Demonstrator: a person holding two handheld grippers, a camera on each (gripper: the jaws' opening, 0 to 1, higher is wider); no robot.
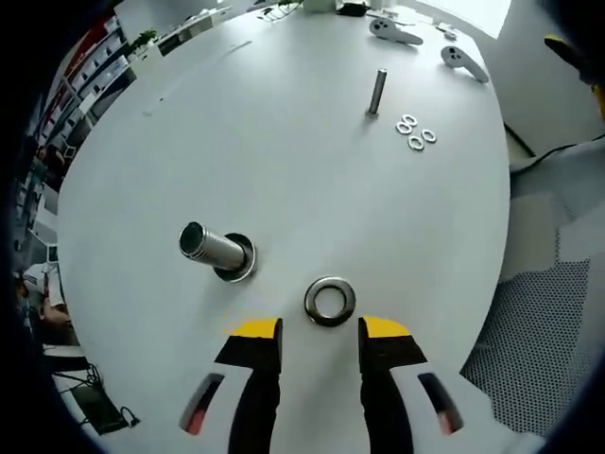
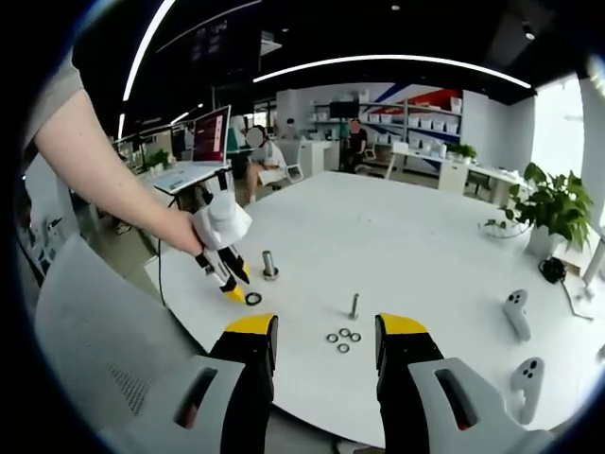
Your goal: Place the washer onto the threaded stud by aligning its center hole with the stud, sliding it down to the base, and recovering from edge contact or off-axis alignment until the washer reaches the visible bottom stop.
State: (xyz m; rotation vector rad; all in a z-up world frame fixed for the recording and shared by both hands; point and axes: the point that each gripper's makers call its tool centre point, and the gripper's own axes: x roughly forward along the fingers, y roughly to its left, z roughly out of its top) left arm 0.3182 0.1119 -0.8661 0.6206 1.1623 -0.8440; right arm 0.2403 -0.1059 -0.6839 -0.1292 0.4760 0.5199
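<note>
A washer (image 1: 330,301) is seen flat on the white tabletop (image 1: 284,142), beside the threaded stud (image 1: 214,249). The left tool (image 1: 319,331) is held wide above it for pickup; the right tool (image 2: 323,333), also wide, is kept back.

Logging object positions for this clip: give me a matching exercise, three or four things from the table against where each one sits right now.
Things:
1. large washer
2. thick stud
3. thin stud
4. small washers

Places:
A. upright near the table's far side, small washers beside it
B. clustered flat beside the thin stud
C. flat on the table just ahead of the open left hand-held gripper
D. standing on a round base, beside the large washer

Pairs: 1-C, 2-D, 3-A, 4-B
</note>
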